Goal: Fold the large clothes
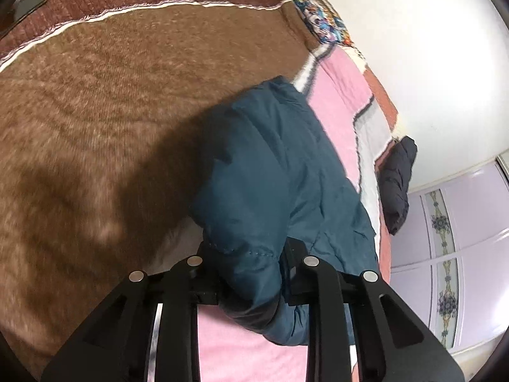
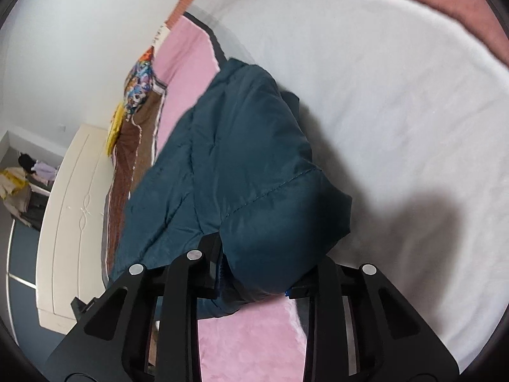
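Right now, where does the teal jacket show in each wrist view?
Left wrist view: the teal jacket runs from centre down into the left claw, right of the brown blanket.
Right wrist view: the jacket fills the centre, bunched in the right claw, left of the white blanket.
Shared landmark: the pink sheet.

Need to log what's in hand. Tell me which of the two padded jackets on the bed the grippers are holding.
The teal jacket: both the left gripper and the right gripper clamp it. The dark jacket lies untouched at the bed's edge.
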Available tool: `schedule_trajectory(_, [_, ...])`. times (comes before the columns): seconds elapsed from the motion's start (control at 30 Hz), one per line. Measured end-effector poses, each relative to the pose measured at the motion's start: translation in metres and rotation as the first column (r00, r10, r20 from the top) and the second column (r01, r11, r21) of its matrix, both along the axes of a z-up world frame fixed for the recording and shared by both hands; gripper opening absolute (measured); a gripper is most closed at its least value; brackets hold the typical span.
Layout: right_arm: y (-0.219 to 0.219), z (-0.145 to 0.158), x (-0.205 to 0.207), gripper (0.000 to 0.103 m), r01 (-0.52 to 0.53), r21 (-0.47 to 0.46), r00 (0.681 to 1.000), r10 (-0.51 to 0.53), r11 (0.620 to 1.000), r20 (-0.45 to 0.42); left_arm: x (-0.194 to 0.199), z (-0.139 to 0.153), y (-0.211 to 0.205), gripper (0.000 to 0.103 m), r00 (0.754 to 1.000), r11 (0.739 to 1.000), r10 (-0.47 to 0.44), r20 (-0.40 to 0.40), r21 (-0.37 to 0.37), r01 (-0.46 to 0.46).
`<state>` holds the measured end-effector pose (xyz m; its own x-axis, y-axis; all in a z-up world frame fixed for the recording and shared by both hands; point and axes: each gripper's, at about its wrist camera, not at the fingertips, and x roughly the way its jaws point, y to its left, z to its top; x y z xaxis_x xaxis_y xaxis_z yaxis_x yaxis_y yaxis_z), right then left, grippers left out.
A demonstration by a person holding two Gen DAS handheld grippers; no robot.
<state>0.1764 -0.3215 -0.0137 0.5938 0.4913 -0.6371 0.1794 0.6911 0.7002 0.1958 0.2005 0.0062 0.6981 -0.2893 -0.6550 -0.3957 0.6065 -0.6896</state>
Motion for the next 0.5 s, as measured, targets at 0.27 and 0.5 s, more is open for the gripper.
schedule_trajectory(0.27, [-0.02, -0.016, -0.054, 0.027, 0.007, -0.024, 0.998, -0.008, 1.0, -0.058, -0.07, -0.022, -0.016, 0.025, 1.0, 0.998, -0.011, -0.028, -0.066, 0.009])
schedule_trajectory(0.5, [-0.012, -0.014, -0.076, 0.027, -0.024, -0.103, 0.998, 0.018, 0.994, -0.065, -0.092, -0.028, -0.016, 0.025, 0.999, 0.998, -0.019, -0.038, -0.059, 0.017])
